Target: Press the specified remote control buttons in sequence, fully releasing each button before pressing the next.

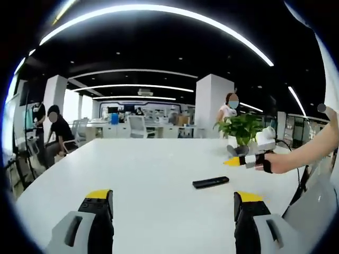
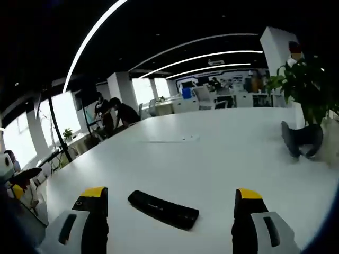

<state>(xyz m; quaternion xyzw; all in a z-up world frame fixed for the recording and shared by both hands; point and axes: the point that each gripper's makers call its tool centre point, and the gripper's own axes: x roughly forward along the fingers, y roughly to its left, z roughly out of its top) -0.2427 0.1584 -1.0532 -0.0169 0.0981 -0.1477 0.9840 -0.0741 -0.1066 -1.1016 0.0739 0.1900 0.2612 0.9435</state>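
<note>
Black remote control [image 2: 163,209] lay flat on the white table [image 2: 212,153], between your right gripper [image 2: 169,209] jaws, which stood wide apart and clear of it. Left gripper [image 1: 174,203] jaws also spread, holding nothing, remote well ahead of them. Risks, as judged: a broad jaw tip could catch two buttons at once; an off-centre press could skid the loose remote; potted plant [image 2: 304,92] stood near your right side

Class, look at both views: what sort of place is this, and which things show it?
Probably an open-plan office: a large white table, desks with office chairs behind, long ceiling light strips.
</note>
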